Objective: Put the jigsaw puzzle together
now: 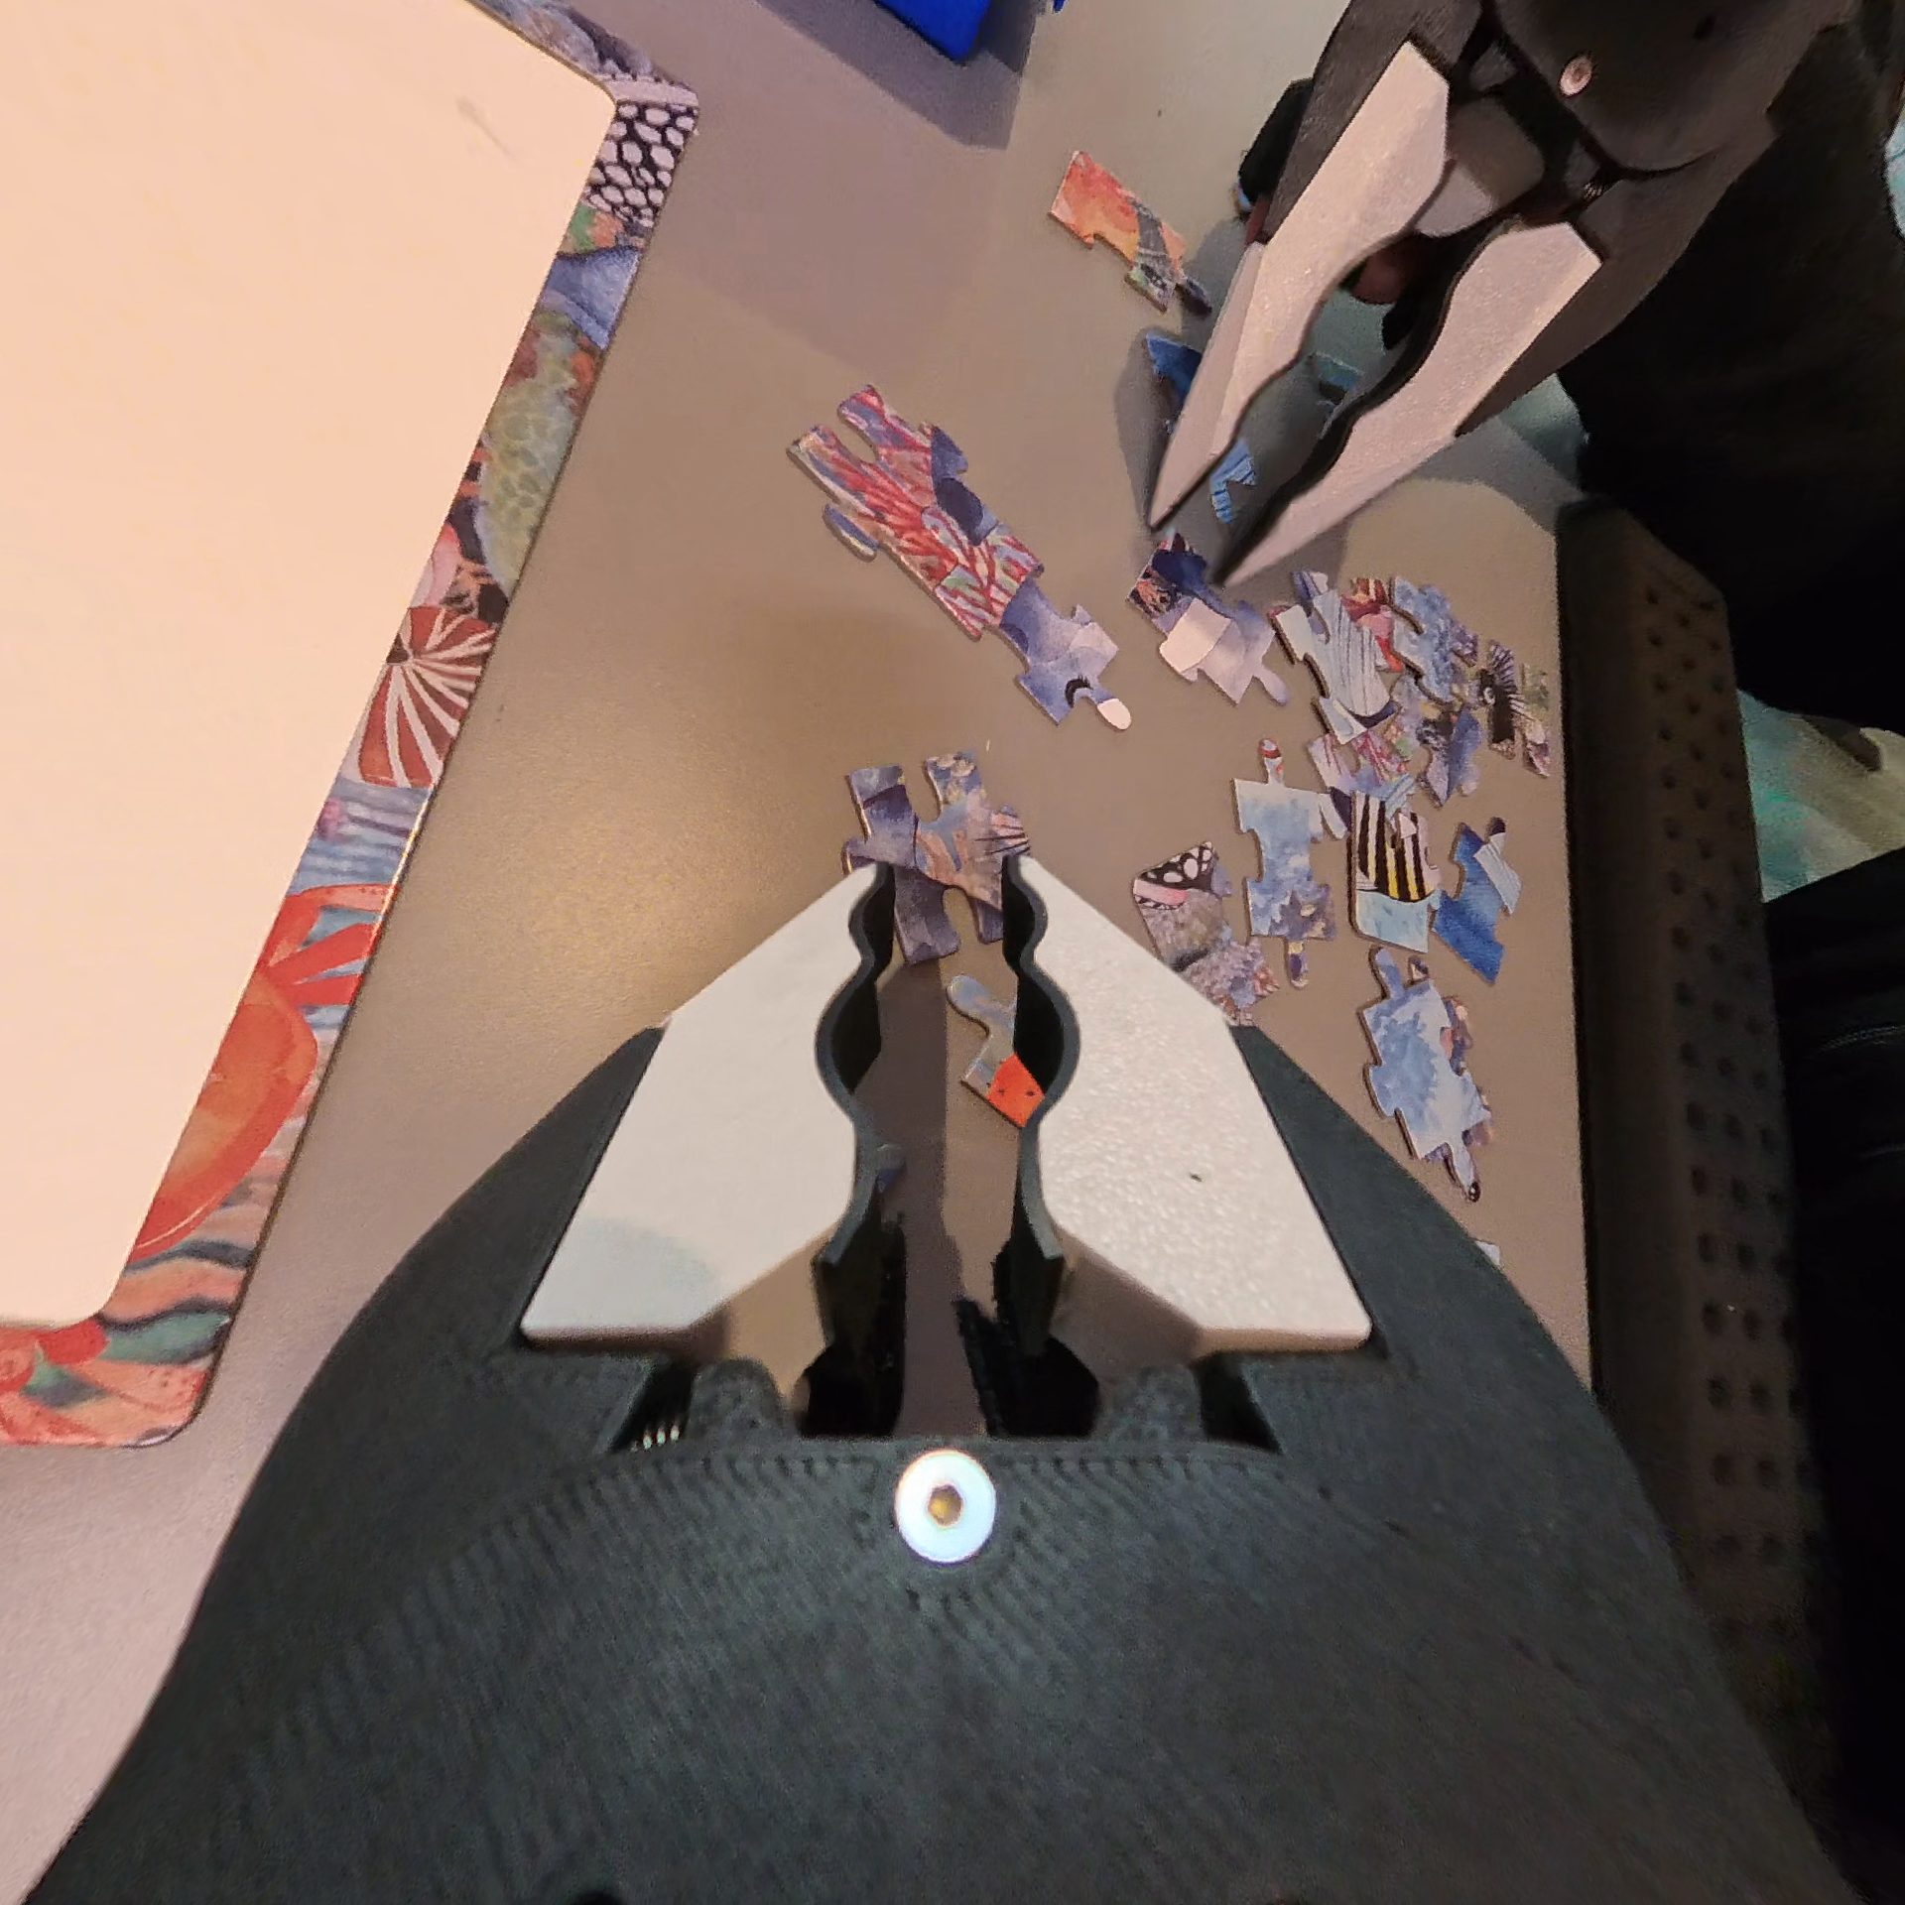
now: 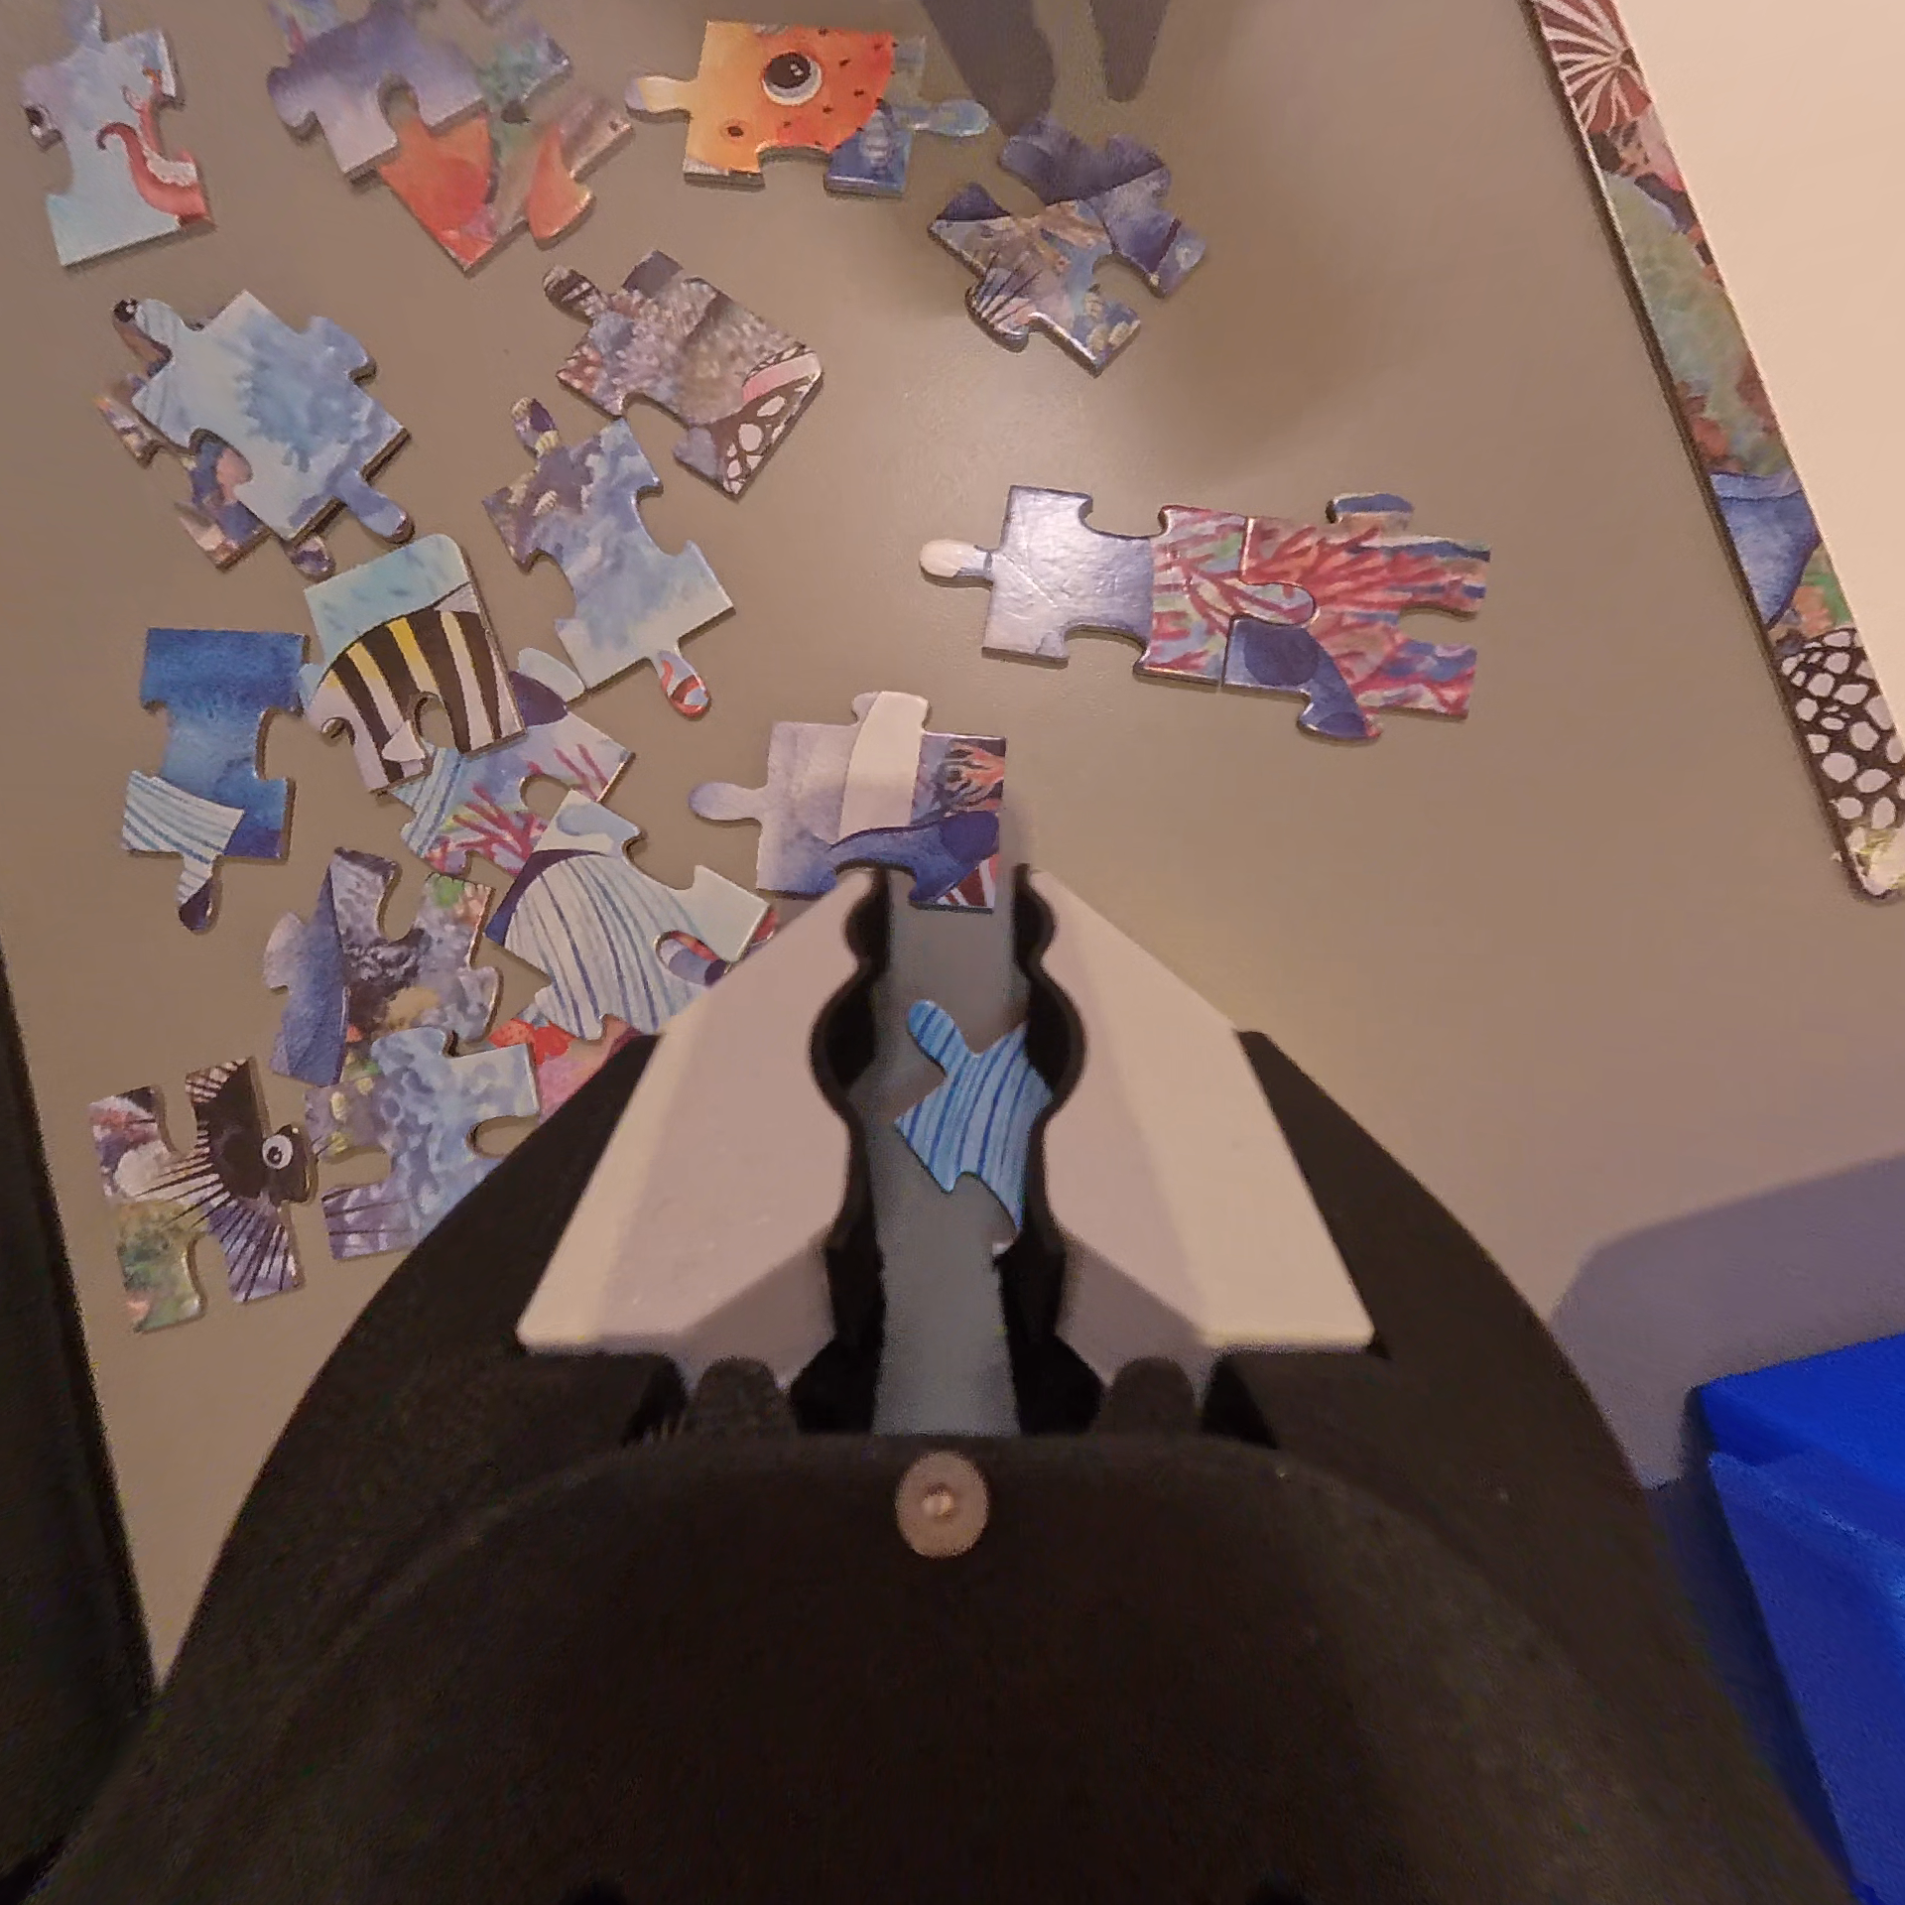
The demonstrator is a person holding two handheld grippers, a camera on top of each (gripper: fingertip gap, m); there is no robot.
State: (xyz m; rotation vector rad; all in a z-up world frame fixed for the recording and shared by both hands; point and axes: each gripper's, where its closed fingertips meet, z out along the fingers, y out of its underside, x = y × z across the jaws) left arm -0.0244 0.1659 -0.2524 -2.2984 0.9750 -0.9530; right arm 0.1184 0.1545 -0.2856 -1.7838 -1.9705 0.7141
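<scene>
Puzzle tray with a painted sea-life border and bare cream floor (image 1: 258, 577) on the grey table (image 1: 722, 309) — no pieces lie inside it. Loose cardboard jigsaw pieces (image 2: 412, 639) are scattered beside the tray. Left hand-held gripper (image 1: 946, 876), fingers parted, above a purple-blue joined pair (image 1: 933, 845). Right hand-held gripper (image 2: 948, 876) — also parted, nothing gripped — above a blue-striped piece (image 2: 974, 1118).

Bench (image 2: 1340, 928): flat grey-tan top. On it: puzzle tray (image 1: 577, 340) with a painted sea-life border and a bare pale centre; a joined strip of coral-patterned pieces (image 2: 1237, 619); a joined blue pair (image 2: 1072, 247); an orange fish piece (image 2: 794, 103); a loose cluster of blue pieces (image 2: 361, 773), some overlapping; a blue box (image 2: 1814, 1526) at one edge.
</scene>
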